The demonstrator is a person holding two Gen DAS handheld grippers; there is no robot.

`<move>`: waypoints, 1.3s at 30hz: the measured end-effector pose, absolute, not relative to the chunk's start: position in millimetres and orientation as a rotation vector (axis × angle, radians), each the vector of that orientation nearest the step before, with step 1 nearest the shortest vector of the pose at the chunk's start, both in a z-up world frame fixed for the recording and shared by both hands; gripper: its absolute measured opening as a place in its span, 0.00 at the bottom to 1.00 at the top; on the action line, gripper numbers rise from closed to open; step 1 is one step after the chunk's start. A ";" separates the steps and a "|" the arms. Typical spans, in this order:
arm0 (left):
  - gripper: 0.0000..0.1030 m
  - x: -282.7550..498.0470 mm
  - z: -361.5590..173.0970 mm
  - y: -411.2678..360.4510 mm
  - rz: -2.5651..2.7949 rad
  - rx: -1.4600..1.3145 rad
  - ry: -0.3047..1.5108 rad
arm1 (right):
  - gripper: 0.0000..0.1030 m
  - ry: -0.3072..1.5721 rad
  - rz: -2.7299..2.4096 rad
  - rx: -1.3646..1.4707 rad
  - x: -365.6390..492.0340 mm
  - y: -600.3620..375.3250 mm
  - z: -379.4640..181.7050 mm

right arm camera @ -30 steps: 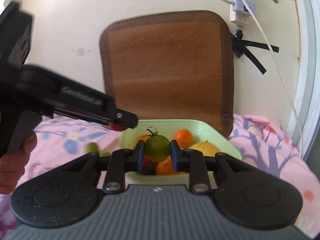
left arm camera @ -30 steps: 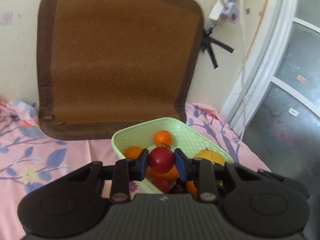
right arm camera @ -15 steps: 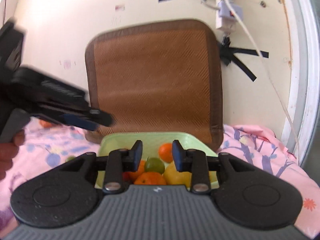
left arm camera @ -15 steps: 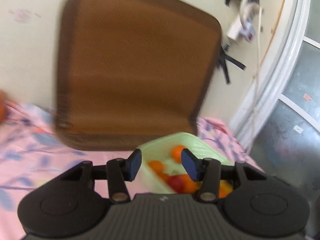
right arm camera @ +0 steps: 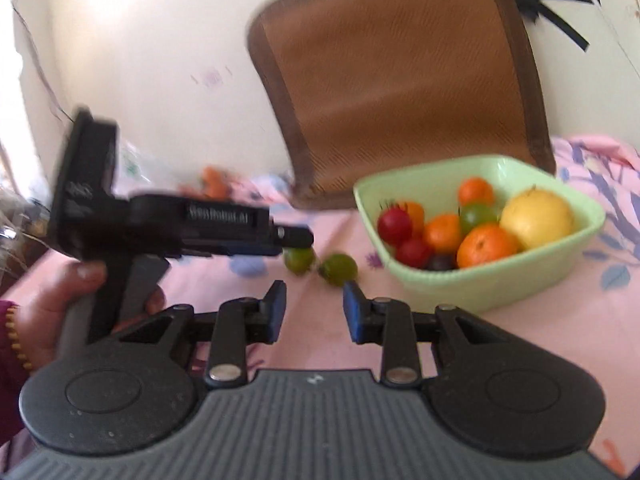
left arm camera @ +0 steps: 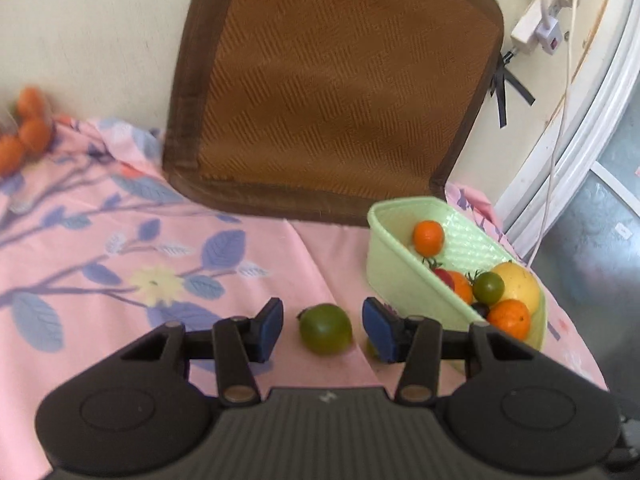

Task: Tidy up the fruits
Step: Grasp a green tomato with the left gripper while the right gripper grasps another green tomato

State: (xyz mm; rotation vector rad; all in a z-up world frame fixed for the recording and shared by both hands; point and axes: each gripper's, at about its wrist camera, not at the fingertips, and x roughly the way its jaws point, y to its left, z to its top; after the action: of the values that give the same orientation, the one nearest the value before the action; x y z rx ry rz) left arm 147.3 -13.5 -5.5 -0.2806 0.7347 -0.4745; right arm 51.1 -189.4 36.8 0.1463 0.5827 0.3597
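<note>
A light green basket (left arm camera: pixel 396 264) (right arm camera: pixel 472 284) sits on the pink floral cloth with oranges, red and green tomatoes and a yellow fruit (right arm camera: pixel 536 216) inside. My left gripper (left arm camera: pixel 322 330) is open, its pads on either side of a green tomato (left arm camera: pixel 326 328) lying on the cloth left of the basket. My right gripper (right arm camera: pixel 314 308) is open and empty, just short of two green tomatoes (right arm camera: pixel 339 269) (right arm camera: pixel 298 260) on the cloth. The left gripper (right arm camera: pixel 292 238) also shows in the right wrist view, over the farther tomato.
A brown woven cushion (left arm camera: pixel 340 92) leans on the wall behind the basket. Several oranges (left arm camera: pixel 24 132) lie at the far left of the cloth. A power strip and cable (left arm camera: pixel 536 28) hang on the wall at the right, near a door frame.
Both grippers let go of their fruit into the basket, opened, and swung left and down toward the green tomatoes on the cloth.
</note>
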 end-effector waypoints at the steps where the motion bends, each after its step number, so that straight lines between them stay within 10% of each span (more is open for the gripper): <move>1: 0.38 145.9 -7.1 -15.7 -0.469 -0.269 0.718 | 0.34 0.605 0.343 0.162 56.7 -185.6 33.7; 25: 0.28 52.0 -0.3 66.8 -0.373 -0.400 0.657 | 0.28 0.654 0.034 0.255 120.8 -137.5 18.1; 39: 0.28 -36.5 -4.1 -4.7 -0.478 -0.173 0.632 | 0.28 0.525 0.174 -0.021 -63.6 -174.7 35.6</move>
State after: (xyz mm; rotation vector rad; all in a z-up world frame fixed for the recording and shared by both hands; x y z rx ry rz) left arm -36.5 -4.7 -4.1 -0.1734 0.6318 -0.4783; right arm -63.6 -174.7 35.6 -0.0208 0.5253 0.1740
